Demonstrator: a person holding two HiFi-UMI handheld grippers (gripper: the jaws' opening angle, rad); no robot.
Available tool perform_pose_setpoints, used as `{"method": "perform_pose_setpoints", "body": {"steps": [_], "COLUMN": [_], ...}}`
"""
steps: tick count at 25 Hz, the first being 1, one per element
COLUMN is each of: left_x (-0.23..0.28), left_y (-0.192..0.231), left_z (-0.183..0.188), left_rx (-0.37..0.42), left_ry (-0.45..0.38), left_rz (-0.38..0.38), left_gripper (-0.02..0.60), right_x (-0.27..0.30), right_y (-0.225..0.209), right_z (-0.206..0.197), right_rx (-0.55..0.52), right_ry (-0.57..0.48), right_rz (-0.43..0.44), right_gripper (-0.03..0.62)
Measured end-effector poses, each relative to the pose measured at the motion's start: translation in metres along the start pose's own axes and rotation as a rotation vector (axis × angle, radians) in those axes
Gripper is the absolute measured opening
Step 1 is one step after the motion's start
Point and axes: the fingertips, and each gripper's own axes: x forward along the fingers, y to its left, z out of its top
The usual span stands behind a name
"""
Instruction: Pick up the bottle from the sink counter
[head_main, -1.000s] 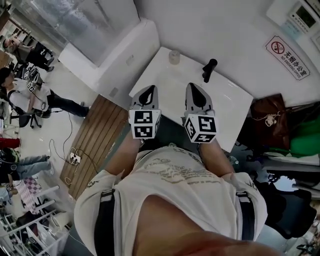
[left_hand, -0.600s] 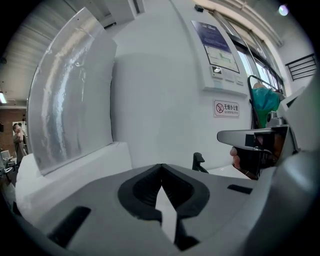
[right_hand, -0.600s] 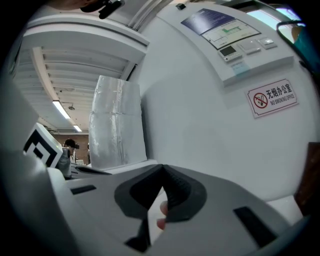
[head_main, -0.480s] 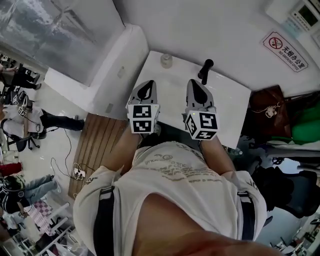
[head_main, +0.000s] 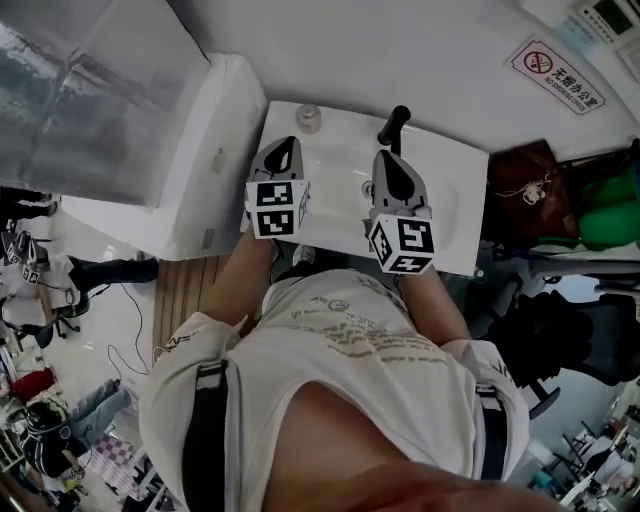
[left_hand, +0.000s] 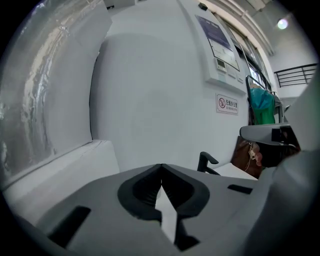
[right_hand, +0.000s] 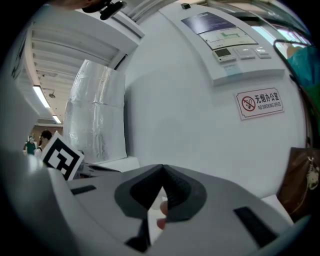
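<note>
the left gripper (left_hand: 161, 167) has its 2 jaws pressed together with nothing between them. the right gripper (right_hand: 162, 170) also has its jaws meeting at the tips. something pinkish shows through the gap behind them, too unclear to name.

compared with 1 second ago, both grippers have moved from the near edge of the sink counter (head_main: 452, 205) to over it. the bottle (head_main: 308, 118), then well ahead of the left tip, is now near it. it stands just ahead of that tip, slightly toward the right gripper and close to the wall. the black faucet (head_main: 393, 128) rises just ahead of the right gripper's tip.

only the head view shows the bottle. the left gripper view shows the faucet off to its right, with a no-smoking sign (left_hand: 227, 104) and a wall panel (left_hand: 220, 47) above it. the right gripper view shows the left gripper's marker cube (right_hand: 62, 157) to its left.

the bottle looks small, squat and translucent with a pale top, and it stands upright.
</note>
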Motion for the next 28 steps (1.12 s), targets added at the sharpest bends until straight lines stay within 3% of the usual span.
{"method": "perform_pose_setpoints", "body": {"steps": [13,18,19,21,25,28], "left_x": [0.078,0.109,0.115,0.126,0.146,0.158], "left_y": [0.015,0.025,0.027,0.026,0.023,0.021], "left_z": [-0.038,-0.056,-0.060,-0.068,-0.085,-0.099], "left_rx": [0.026,0.025,0.020,0.014,0.016,0.035], "left_ry": [0.086,0.139,0.147,0.164,0.209,0.250], "left_rz": [-0.097,-0.076,-0.074,-0.084,-0.102,-0.126], "left_gripper": [0.023,0.025,0.035,0.117,0.125,0.189], "right_x": [0.011,0.005,0.003,-0.002,-0.014,-0.022], "right_y": [-0.016,-0.030,-0.032,-0.036,-0.045,-0.050], "right_z": [-0.006,-0.010,-0.012,-0.015,-0.021,-0.024], "right_rx": [-0.017,-0.006,-0.003,0.004,0.017,0.018], "right_ry": [0.028,0.044,0.048,0.056,0.070,0.077], "right_rz": [-0.113,-0.181,-0.195,-0.224,-0.281,-0.315], "right_gripper": [0.021,0.021,0.021,0.021,0.021,0.021]}}
